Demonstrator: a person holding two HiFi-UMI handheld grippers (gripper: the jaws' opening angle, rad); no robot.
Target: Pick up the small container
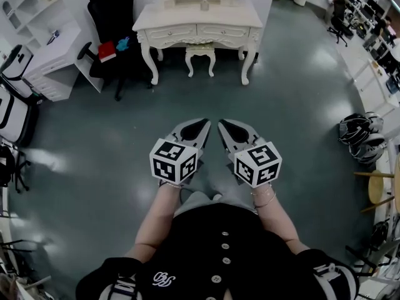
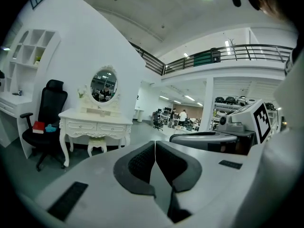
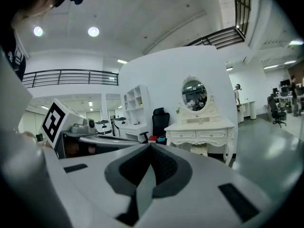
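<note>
— Fingers of the left gripper, state?
— Pressed together pad to pad, nothing between them. The right gripper is the same: its fingers meet on nothing.
— Small container, where?
— Nowhere near the grippers. My guess is it's the little pale item on top of the dressing table, just in front of the mirror. It's too small to be sure, and neither gripper view shows it clearly.
— Which way from the fingers?
— Straight ahead and well apart, across open floor. The grippers sit side by side in front of the person, with the tips pointing at the table.
— Which hand is nearer?
— Can't call it. The item sits about on the line between the two tips, so either could go.
— Long axis?
— Can't tell at this size.
— Around it?
— A stool is tucked under the table, between its legs. A black office chair stands just beside the table's left end.
— Progress?
— Pickup not begun, I'd say. The person needs to walk up to the table first. Then one gripper has to open before it reaches over the tabletop edge.
</note>
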